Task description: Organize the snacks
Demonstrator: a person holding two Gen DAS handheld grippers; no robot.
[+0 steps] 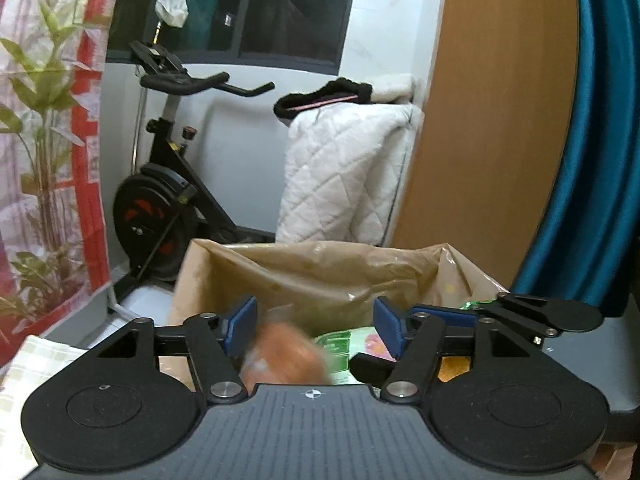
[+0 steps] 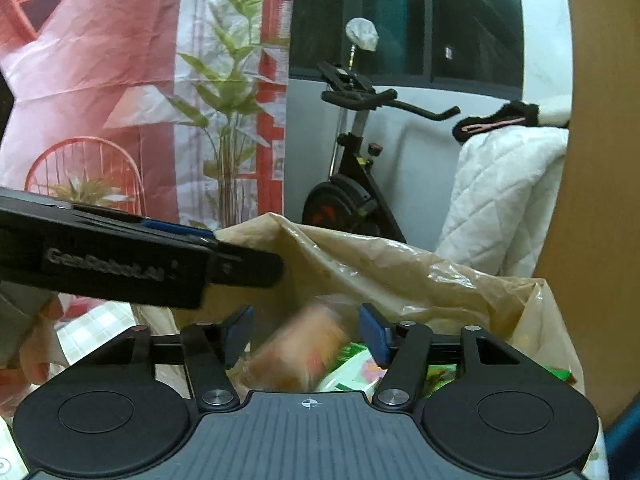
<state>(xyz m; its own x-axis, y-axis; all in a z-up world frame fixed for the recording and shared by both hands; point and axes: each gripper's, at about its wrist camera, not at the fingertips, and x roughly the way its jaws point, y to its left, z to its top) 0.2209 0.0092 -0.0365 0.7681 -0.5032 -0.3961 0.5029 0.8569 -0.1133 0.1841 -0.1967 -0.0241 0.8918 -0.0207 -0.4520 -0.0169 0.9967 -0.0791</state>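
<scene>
I held my left gripper and right gripper level over the crumpled brown paper bag, both spread apart; a blurred orange wrapped snack sat at six o'clock.

- left wrist view looks forward along its own fingers, close above the open brown paper bag, toward a wall with an exercise bike.
- right wrist view sits close over the same bag, aimed slightly further left, catching the left gripper from the side.
- both share bag, bike, white quilt and window.
</scene>
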